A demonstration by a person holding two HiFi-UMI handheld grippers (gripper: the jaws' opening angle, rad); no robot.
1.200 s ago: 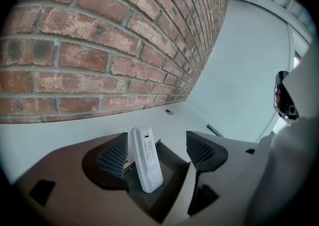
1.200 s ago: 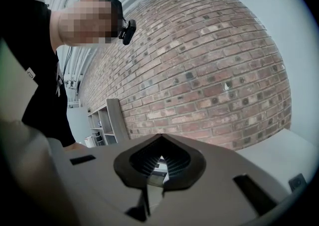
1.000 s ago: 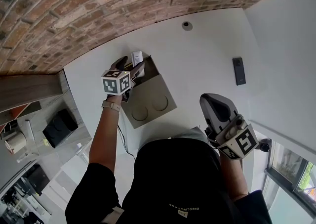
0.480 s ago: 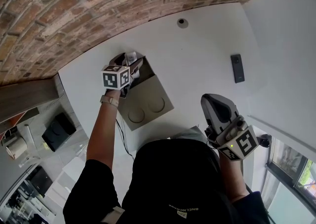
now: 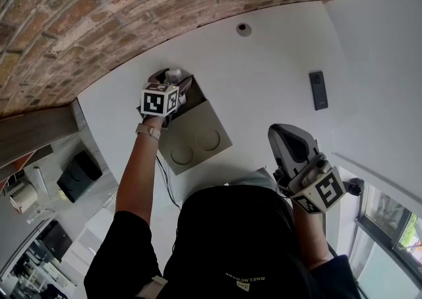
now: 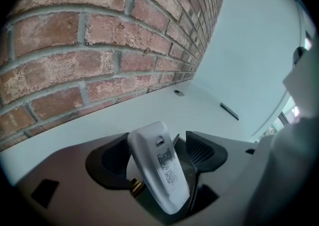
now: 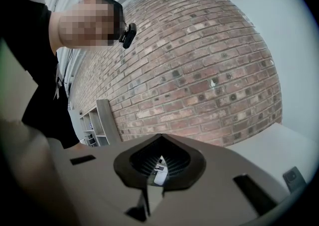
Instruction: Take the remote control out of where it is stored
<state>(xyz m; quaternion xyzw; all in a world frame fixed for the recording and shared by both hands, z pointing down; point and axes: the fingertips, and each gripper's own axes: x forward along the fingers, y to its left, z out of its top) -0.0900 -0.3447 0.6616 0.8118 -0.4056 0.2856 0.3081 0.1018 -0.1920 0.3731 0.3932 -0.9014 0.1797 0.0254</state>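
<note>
A brick wall (image 5: 99, 14) fills the upper left of the head view and meets a plain white surface (image 5: 264, 73) that runs across the centre and right. The left gripper (image 6: 160, 147) is clamped on the remote control (image 6: 162, 172): in the left gripper view the white remote stands tilted between the two dark jaws, with its printed label facing the camera and its lower end out of sight below the jaws. In the head view this gripper sits left of centre, with its marker cube (image 5: 159, 101) toward the camera. The top of the remote shows just above the cube, next to the open upper corner of a beige box (image 5: 198, 136) fixed to the white surface. Two round marks show on the box face. Whether the remote's lower end has cleared the box mouth cannot be determined. The right gripper (image 7: 159, 164) has its jaws together on nothing and is held at the lower right of the head view, well apart from the box. Further out, a small dark panel (image 5: 318, 91) sits at the right of the white surface and a round fitting (image 5: 243, 29) near its top. Assessment: the step in hand is extraction, with the grasp already made. The next move calls for a straight pull along the line of the box opening, a constant grip, and no twist against the box wall.
</note>
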